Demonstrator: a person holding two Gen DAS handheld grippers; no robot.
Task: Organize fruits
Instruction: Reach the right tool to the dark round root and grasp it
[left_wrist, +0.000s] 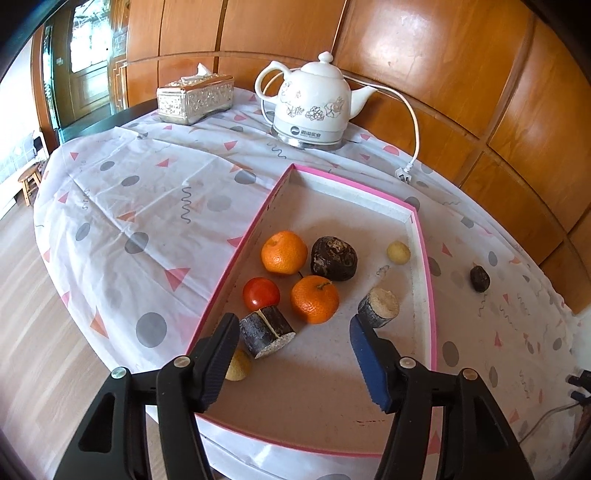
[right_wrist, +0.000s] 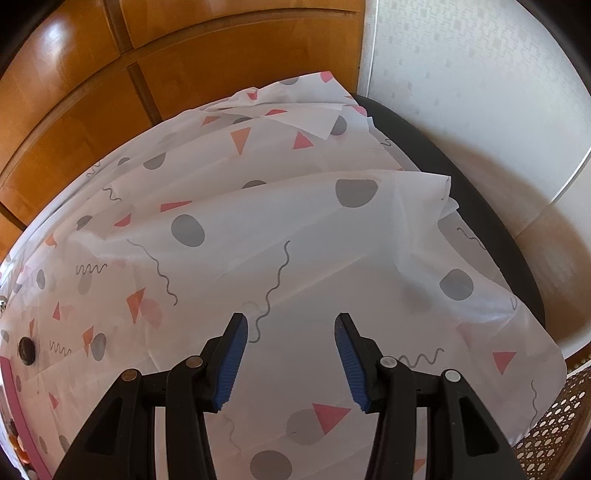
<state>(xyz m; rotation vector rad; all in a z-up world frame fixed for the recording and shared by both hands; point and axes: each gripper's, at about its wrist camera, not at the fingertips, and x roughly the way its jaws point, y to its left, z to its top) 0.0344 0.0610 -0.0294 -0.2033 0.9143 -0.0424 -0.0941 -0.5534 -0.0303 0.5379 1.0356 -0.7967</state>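
Note:
A pink-rimmed tray (left_wrist: 421, 236) lies on the patterned tablecloth. It holds two oranges (left_wrist: 283, 252) (left_wrist: 314, 299), a red round fruit (left_wrist: 260, 293), a dark lumpy fruit (left_wrist: 333, 257), a small yellow fruit (left_wrist: 398, 253) and two dark-skinned cane pieces (left_wrist: 266, 330) (left_wrist: 378, 306). A pale yellow fruit (left_wrist: 238, 365) is half hidden behind the left finger. My left gripper (left_wrist: 292, 320) hangs open over the tray's near part, with one cane piece lying loose by its left finger. A small dark fruit (left_wrist: 479, 278) (right_wrist: 26, 349) sits on the cloth outside the tray. My right gripper (right_wrist: 291, 319) is open and empty above bare cloth.
A white electric kettle (left_wrist: 314, 103) with its cord and plug (left_wrist: 404, 173) and a silver tissue box (left_wrist: 195, 98) stand at the table's back. A wooden panel wall (left_wrist: 443, 74) runs behind. The cloth (right_wrist: 332, 240) hangs folded over the dark table edge (right_wrist: 480, 206) on the right.

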